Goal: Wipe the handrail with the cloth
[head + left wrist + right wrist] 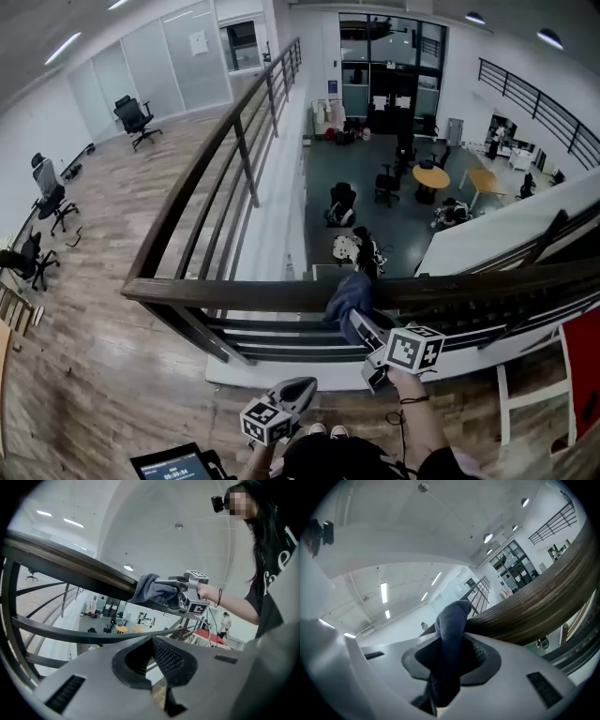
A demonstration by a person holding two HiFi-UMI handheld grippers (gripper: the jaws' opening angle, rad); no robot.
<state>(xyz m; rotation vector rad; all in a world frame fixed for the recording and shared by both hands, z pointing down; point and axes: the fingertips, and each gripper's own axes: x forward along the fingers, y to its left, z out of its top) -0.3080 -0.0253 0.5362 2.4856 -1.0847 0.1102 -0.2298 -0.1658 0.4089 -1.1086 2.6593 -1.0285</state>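
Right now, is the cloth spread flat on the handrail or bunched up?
Bunched up: the cloth is gathered into a thick wad between the right gripper's shut jaws and lies over the handrail.

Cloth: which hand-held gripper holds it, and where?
The right hand-held gripper pinches the cloth by a bunched end; the rest lies on the handrail. The left hand-held gripper holds nothing.
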